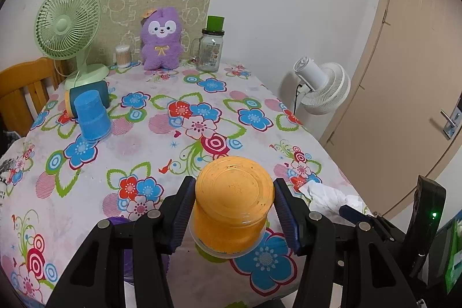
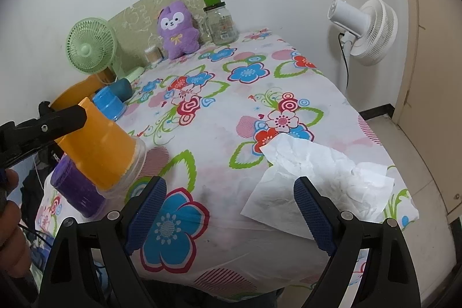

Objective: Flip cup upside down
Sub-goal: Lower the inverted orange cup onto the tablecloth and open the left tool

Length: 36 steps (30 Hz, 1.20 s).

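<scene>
1. Presently, the left gripper is clamped on the orange cup, one pad on each side of its body.
2. Cup is inverted, base upward, rim low over the floral tablecloth near the front edge; contact with the cloth cannot be confirmed.
3. From the right wrist view, the cup sits tilted just beside a purple cup.
4. Right gripper stands wide, holding nothing, above the cloth near a crumpled tissue.
5. Blue cup stands inverted at the left, well apart.
</scene>
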Each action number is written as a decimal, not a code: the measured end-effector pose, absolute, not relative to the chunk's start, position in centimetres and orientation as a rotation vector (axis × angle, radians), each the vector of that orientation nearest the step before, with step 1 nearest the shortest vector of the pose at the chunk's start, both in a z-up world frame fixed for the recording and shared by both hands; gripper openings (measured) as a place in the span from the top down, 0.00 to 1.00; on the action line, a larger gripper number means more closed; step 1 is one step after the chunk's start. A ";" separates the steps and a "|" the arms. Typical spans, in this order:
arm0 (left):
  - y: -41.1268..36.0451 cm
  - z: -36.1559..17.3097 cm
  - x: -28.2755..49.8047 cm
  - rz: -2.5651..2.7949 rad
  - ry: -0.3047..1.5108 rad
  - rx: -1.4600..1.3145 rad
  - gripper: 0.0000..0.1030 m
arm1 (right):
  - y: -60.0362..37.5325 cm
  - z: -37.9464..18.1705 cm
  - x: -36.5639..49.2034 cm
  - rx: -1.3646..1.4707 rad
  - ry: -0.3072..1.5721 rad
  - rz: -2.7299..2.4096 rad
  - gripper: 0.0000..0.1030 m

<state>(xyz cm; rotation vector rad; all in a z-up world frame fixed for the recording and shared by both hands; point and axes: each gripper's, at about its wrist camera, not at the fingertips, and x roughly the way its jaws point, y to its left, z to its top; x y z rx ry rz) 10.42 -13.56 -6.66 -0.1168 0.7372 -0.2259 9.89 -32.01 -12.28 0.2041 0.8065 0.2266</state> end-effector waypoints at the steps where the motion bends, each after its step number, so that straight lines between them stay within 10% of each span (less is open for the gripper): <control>1: -13.6 -6.8 10.5 -0.225 0.739 -0.116 0.45 | -32.0 -12.3 9.9 0.203 0.808 0.227 0.11; 18: -13.8 -8.1 11.1 -0.217 0.777 -0.129 0.45 | -32.2 -12.6 9.9 0.205 0.818 0.223 0.11; 23: -13.7 -8.7 11.0 -0.224 0.805 -0.163 0.00 | -32.1 -12.6 9.9 0.202 0.819 0.225 0.11; 36: -13.4 -7.9 10.2 -0.211 0.801 -0.158 0.00 | -31.8 -12.3 9.9 0.194 0.816 0.230 0.11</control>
